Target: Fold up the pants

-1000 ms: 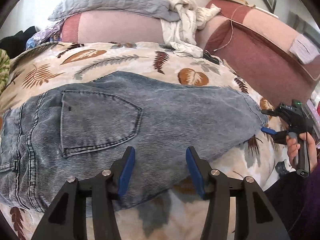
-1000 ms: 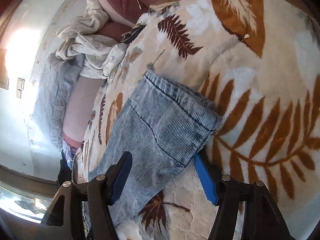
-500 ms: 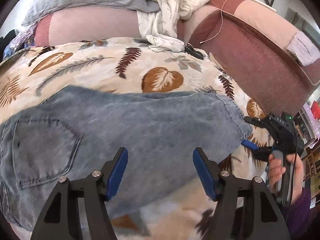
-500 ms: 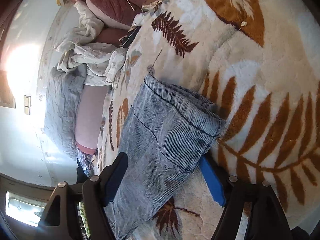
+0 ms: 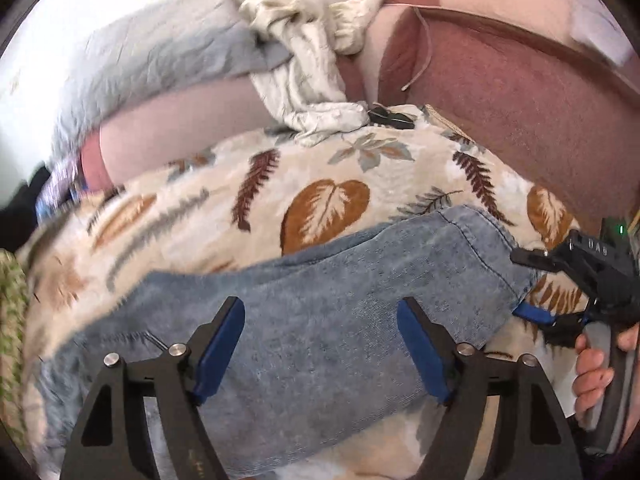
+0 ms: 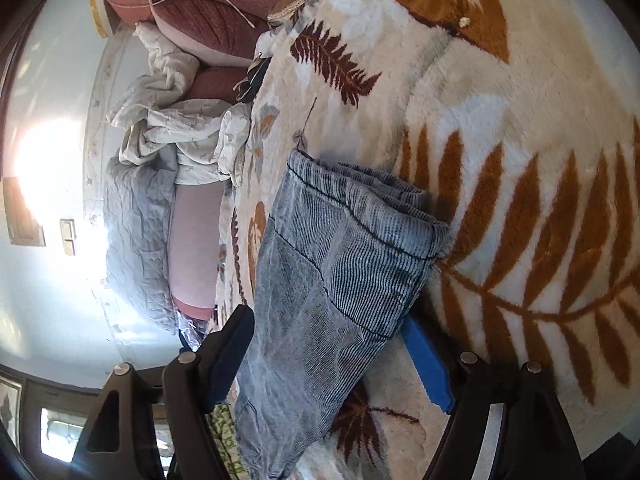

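Light blue jeans (image 5: pixel 320 304) lie flat on a leaf-print blanket (image 5: pixel 328 208). My left gripper (image 5: pixel 320 344) hovers above the middle of the leg, its jaws opening with only cloth beneath them and nothing pressed. The leg's hem end (image 6: pixel 360 216) lies between the fingers of my right gripper (image 6: pixel 328 356), which stands open; one blue pad (image 6: pixel 426 364) sits at the cloth's edge, the other is apart from it. The left wrist view shows the right gripper (image 5: pixel 532 288) at the hem, held by a hand (image 5: pixel 596 368).
A crumpled white cloth (image 5: pixel 308 60) and a grey quilt (image 5: pixel 160 56) lie on pink and maroon cushions (image 5: pixel 500 92) behind the blanket. A small black object (image 5: pixel 386 114) sits at the blanket's far edge. Green patterned fabric (image 5: pixel 12 312) shows at the left.
My left gripper has moved along the jeans from the back pocket toward the leg end, and its jaws have widened. The right gripper stayed at the hem, rolled slightly and opened a little.
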The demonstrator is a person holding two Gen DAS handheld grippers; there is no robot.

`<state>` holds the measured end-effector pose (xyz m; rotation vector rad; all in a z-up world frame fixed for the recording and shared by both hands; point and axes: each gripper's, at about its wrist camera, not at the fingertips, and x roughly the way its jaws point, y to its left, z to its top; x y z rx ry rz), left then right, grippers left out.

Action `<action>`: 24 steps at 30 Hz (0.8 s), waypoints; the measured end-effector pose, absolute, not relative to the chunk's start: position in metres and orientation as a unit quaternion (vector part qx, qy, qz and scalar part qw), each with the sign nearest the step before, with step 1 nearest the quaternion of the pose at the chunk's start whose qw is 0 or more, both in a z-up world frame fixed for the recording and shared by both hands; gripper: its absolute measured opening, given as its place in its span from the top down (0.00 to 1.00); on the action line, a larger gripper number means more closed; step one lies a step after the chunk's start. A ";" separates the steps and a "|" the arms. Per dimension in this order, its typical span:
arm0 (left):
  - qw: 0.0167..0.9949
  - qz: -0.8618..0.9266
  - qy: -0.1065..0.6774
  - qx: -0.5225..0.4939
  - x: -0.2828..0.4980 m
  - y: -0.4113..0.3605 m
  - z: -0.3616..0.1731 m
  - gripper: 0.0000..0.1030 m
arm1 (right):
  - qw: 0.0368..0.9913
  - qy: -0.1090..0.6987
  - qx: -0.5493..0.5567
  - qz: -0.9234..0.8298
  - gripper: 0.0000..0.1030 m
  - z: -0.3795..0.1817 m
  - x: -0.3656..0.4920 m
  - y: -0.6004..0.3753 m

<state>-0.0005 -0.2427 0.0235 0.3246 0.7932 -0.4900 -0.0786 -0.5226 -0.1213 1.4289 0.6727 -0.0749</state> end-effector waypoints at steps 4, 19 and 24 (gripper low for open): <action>0.881 -0.230 0.357 0.208 -0.010 -0.255 0.027 0.23 | 0.701 0.300 0.646 -0.032 0.23 -0.121 -0.078 -0.520; 0.876 -0.219 0.353 0.244 0.007 -0.283 0.031 0.22 | 0.693 0.289 0.660 -0.027 0.24 -0.128 -0.079 -0.524; 0.860 -0.220 0.387 0.248 0.033 -0.302 0.018 0.22 | 0.687 0.285 0.668 -0.020 0.24 -0.132 -0.080 -0.527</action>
